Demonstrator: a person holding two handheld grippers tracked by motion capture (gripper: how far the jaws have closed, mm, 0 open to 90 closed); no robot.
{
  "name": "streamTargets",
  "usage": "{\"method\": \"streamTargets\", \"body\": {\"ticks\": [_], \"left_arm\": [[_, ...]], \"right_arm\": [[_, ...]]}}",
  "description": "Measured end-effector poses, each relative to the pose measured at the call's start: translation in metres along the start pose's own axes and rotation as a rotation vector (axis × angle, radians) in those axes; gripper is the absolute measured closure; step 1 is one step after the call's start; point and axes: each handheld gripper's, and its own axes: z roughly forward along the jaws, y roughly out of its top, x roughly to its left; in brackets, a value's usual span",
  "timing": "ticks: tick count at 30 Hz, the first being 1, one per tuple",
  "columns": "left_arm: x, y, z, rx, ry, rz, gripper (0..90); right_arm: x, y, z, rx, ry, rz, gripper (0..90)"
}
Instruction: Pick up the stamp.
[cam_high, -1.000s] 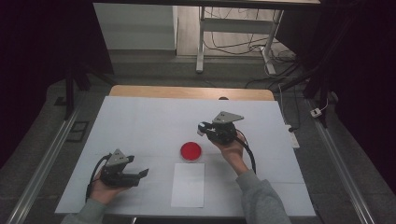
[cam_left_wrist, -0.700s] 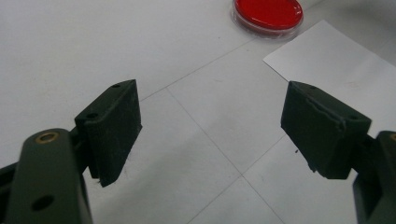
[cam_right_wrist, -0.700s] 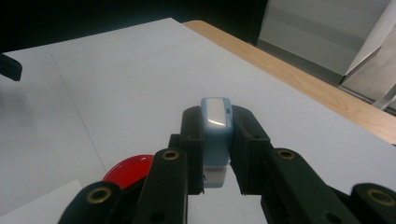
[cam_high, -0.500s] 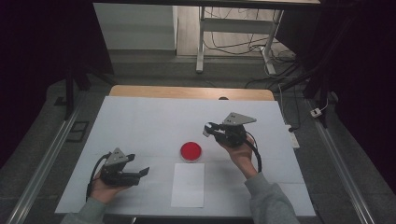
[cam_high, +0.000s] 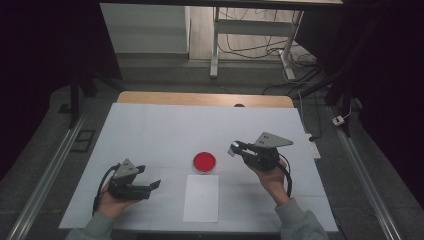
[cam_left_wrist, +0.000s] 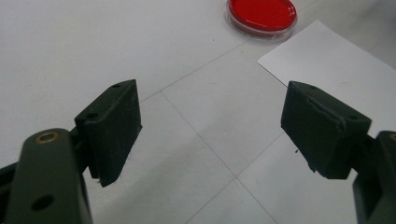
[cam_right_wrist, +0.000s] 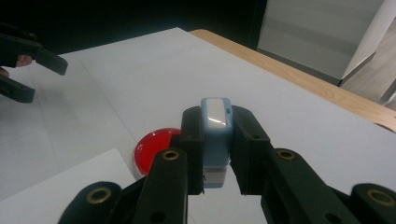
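Observation:
My right gripper (cam_high: 236, 149) hovers above the table, just right of the round red dish (cam_high: 204, 161), and points left. It is shut on a small light-blue and white block (cam_right_wrist: 216, 135), which stands upright between the pads. Past the block lie the red dish (cam_right_wrist: 152, 148) and a corner of the paper sheet (cam_right_wrist: 60, 186). My left gripper (cam_high: 154, 185) rests at the front left of the white table (cam_high: 150, 130), open, with nothing between its fingers. From the left gripper (cam_left_wrist: 210, 126), the red dish (cam_left_wrist: 262, 13) lies ahead and the white paper sheet (cam_left_wrist: 336, 60) to its right.
The paper sheet (cam_high: 201, 197) lies near the front edge, just below the red dish. A wooden strip (cam_high: 205, 99) runs along the table's far edge. Beyond it are a desk frame and cables on the floor (cam_high: 250, 45). A power strip (cam_high: 313, 145) sits off the table's right edge.
The right hand has carried the block to the right and a little nearer the person, from behind the red dish to its right side. The left hand has stayed still.

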Motion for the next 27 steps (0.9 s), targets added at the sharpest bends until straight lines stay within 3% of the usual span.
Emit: {"method": "streamTargets", "body": {"ticks": [12, 21, 27], "left_arm": [[0.002, 0.002, 0.003, -0.003, -0.003, -0.007, 20.3], [-0.001, 0.002, 0.004, 0.005, -0.001, 0.007, 20.2], [-0.002, 0.002, 0.003, 0.008, 0.004, 0.011, 20.2]], "right_arm": [[0.005, -0.016, -0.022, 0.017, -0.002, 0.003, 75.5], [0.005, -0.024, -0.030, 0.007, 0.007, 0.028, 75.5], [0.013, -0.026, -0.032, 0.011, 0.025, 0.028, 75.5]]}}
